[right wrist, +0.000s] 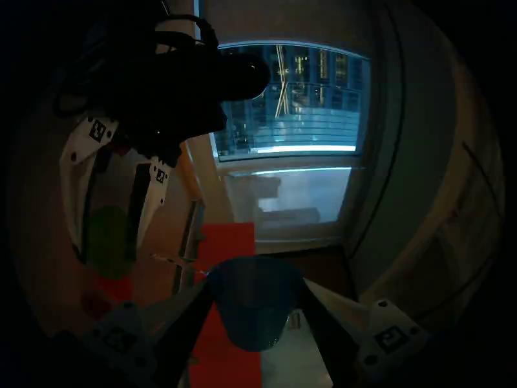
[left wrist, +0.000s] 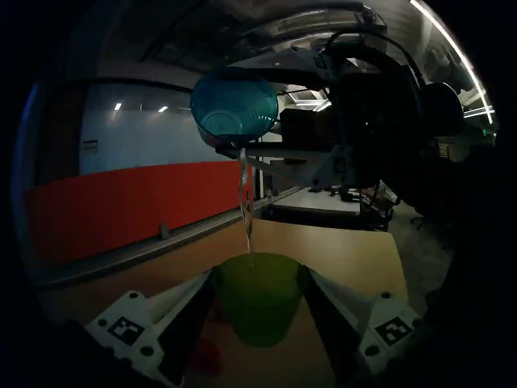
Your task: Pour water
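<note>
**Pouring under way: blue cup (left wrist: 234, 107) above green cup (left wrist: 258, 307)**

Risk: the water stream (left wrist: 244, 200) was thin and the drop long. Sideways drift of either hand, or a steeper tip, would likely send water past the rim onto the wooden table (left wrist: 349, 252).

Green cup: translucent, upright, near, clamped between both fingers of the left gripper (left wrist: 258, 284).

Blue cup: translucent, tipped, high and farther off, gripped on both sides by the right gripper (right wrist: 255, 288).

Fill level: possibly low; the light was too dim to read it.
</note>
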`<state>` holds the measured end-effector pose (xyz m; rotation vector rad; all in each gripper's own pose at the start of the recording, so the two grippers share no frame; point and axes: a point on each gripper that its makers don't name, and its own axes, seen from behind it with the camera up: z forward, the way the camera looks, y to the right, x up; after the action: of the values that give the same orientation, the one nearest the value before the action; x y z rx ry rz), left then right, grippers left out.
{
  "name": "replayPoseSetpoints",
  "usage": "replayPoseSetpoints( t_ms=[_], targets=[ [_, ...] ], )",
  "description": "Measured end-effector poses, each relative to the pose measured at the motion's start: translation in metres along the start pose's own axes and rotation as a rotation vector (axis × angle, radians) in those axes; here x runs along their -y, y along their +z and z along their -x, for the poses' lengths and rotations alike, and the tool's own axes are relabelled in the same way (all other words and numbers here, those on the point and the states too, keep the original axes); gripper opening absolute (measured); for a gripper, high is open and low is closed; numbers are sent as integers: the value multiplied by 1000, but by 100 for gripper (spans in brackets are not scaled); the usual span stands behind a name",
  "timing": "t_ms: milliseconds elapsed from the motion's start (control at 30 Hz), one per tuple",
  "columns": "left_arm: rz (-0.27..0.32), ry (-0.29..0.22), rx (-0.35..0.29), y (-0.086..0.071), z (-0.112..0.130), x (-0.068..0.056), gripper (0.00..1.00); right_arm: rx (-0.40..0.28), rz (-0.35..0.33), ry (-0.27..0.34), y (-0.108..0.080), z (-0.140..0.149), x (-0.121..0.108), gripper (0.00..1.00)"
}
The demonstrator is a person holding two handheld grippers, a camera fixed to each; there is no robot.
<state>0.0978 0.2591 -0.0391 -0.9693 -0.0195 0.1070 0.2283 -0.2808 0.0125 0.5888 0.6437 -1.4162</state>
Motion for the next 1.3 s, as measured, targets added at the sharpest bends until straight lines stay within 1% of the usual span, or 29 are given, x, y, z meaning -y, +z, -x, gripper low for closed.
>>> replayPoseSetpoints(
  t_ms=[367, 667, 1000, 1300],
  targets=[
    [3, 1, -1, 0, -1, -2, 89, 3, 12, -55, -1, -5, -2, 91],
    [4, 0, -3, 0, -2, -2, 88, 2, 28, -99, -5, -10, -3, 91],
    [9, 3, -7, 0, -5, -5, 88, -3, 45, -166, -10, -21, -6, 91],
    [7, -2, -15, 1, -7, -4, 88, -8, 44, -208, -13, -30, -5, 91]
  ],
)
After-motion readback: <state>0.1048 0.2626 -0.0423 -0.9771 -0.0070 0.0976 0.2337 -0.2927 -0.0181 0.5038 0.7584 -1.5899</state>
